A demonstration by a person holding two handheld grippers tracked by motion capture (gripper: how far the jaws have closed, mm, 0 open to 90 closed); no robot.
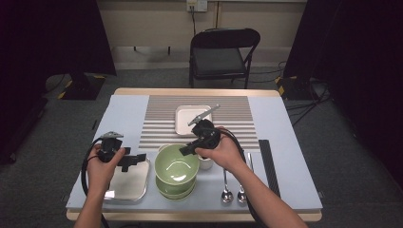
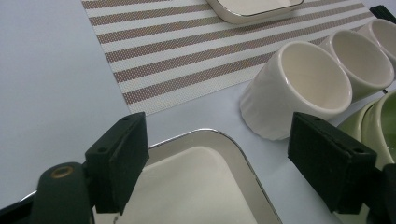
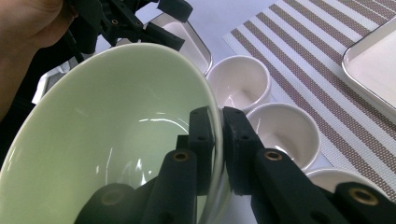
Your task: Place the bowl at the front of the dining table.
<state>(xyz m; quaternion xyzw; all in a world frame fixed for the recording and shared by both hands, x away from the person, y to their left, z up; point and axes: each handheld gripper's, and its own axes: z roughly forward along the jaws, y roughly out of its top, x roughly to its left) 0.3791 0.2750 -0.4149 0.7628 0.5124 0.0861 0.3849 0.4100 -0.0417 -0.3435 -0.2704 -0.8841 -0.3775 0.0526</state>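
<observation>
A pale green bowl is tilted up over more green bowls stacked beneath it, near the table's front. My right gripper is shut on its rim, one pad inside and one outside; in the high view this gripper meets the bowl's far right edge. My left gripper stands open with nothing between its pads, just above a metal-rimmed white tray. The high view shows the left gripper over that tray at the front left.
Three white cups stand in a row beside the bowls, the nearest leaning. A square white dish sits on the striped placemat. Two spoons and a black strip lie at the right. A folding chair stands behind the table.
</observation>
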